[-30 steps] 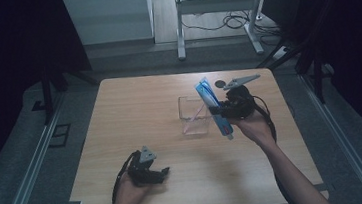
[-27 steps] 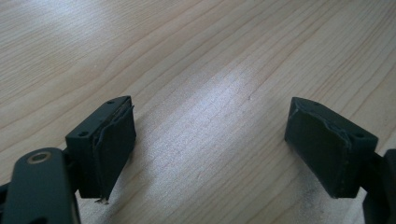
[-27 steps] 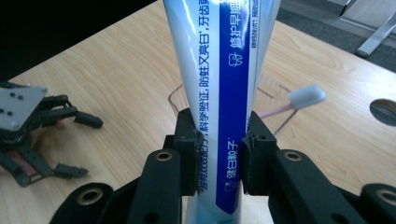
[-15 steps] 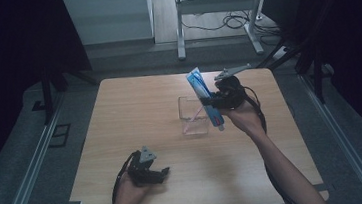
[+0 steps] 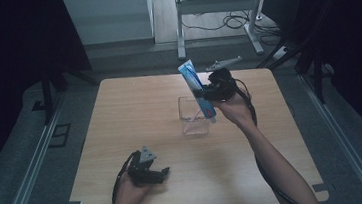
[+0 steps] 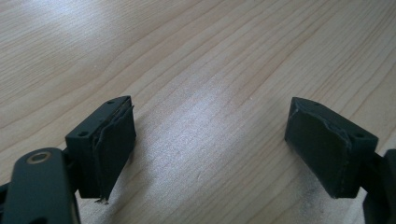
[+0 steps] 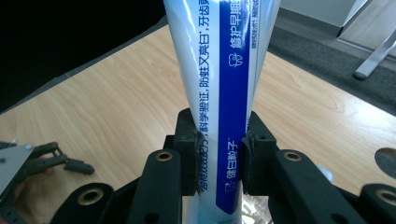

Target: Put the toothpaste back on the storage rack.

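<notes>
Right now my right hand-held gripper (image 5: 207, 93) is clenched on the tube (image 5: 195, 88), the pads pinching it low down, near the cap end, with most of its length rising above and ahead of the jaws. In the right gripper view the tube (image 7: 219, 93) runs up between the two pads and leans a little. Its lower tip sits over, or perhaps just inside, the clear box (image 5: 193, 115) directly below my right hand-held gripper; I cannot tell from above whether it touches the rim.

My worry is the grip: the tube is soft and slick, and I hold it across its narrow lower part, so the long top may swing and twist it between the pads. If I squeeze harder to stop that, paste could push against the cap. If I bring it down off-centre, the tip may catch the box wall and tip or shove the light box across the counter (image 5: 135, 116), since nothing steadies it.

My left hand-held gripper (image 5: 152, 173) is released, jaws standing wide with bare counter between them, resting well apart from the box near my edge. It is too far off to brace the box if it slides, so any nudge goes unchecked
</notes>
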